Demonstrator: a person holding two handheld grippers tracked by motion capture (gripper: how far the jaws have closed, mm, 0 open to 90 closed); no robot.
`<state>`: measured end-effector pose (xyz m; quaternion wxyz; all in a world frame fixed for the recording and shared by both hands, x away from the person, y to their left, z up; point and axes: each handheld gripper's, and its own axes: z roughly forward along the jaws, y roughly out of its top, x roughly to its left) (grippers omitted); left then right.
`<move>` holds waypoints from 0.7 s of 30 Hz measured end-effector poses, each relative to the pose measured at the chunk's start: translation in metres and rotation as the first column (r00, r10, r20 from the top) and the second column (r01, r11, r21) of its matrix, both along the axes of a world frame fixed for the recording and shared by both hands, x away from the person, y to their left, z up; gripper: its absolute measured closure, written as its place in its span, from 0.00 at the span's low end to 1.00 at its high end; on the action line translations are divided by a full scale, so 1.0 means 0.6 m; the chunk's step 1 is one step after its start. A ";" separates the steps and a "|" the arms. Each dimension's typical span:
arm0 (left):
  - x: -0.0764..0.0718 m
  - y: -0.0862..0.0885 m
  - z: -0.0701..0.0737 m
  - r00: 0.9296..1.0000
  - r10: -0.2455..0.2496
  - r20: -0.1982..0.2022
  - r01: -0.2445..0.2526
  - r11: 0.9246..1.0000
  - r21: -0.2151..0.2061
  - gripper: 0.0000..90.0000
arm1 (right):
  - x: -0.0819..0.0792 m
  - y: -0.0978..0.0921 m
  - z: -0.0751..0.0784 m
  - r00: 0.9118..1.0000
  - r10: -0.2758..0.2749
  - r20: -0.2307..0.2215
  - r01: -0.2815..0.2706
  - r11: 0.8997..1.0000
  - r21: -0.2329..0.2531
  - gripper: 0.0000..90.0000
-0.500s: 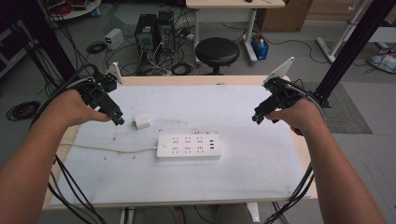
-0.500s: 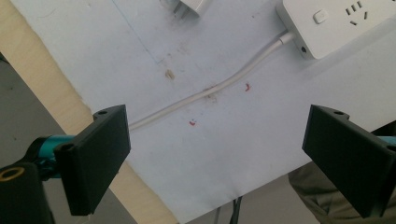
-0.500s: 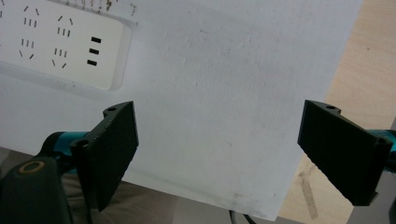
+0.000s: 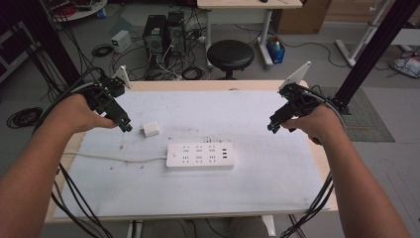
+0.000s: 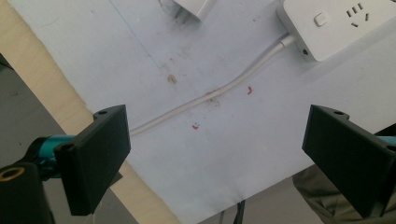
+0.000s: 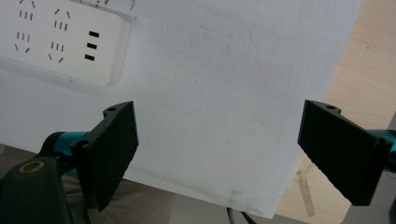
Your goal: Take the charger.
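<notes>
A white power strip (image 4: 200, 155) lies flat in the middle of the white mat (image 4: 267, 183), its white cord (image 4: 114, 157) running off to the left. A small white plug adapter (image 4: 151, 130) sits just beyond the strip's left end. My left gripper (image 4: 126, 127) hovers left of the adapter, open and holding nothing; in the left gripper view the cord (image 5: 205, 99), the strip's end (image 5: 336, 23) and the adapter's corner (image 5: 194, 7) lie ahead of its jaws. My right gripper (image 4: 272, 127) hangs open over the mat's right side, the strip's USB end (image 6: 60, 39) showing at upper left.
The mat covers a wooden table (image 4: 208, 85) whose bare edge shows on the right (image 6: 369, 70) and left (image 5: 42, 79). Beyond the table stand a black stool (image 4: 230, 54), computer towers (image 4: 161, 29) and loose cables on the floor. A black frame post (image 4: 371, 54) rises at right.
Both grippers have stayed nearly in place; the left one has edged slightly toward the adapter. Nothing on the mat has moved.
</notes>
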<state>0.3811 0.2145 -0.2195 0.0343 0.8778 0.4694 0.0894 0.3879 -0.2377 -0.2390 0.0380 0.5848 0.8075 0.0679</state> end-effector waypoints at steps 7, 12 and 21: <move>0.003 -0.004 -0.005 0.997 -0.073 0.032 0.073 0.997 0.013 0.09 | -0.002 0.003 0.000 1.000 0.016 0.003 -0.016 1.000 0.000 0.13; 0.011 -0.006 -0.015 0.994 -0.111 0.021 0.111 0.994 0.009 0.09 | -0.004 0.006 0.000 0.999 0.033 0.003 -0.033 0.999 -0.003 0.13; 0.032 -0.012 -0.048 0.981 -0.194 0.009 0.194 0.981 -0.010 0.09 | -0.012 0.014 -0.001 0.998 0.069 0.008 -0.068 0.997 -0.018 0.13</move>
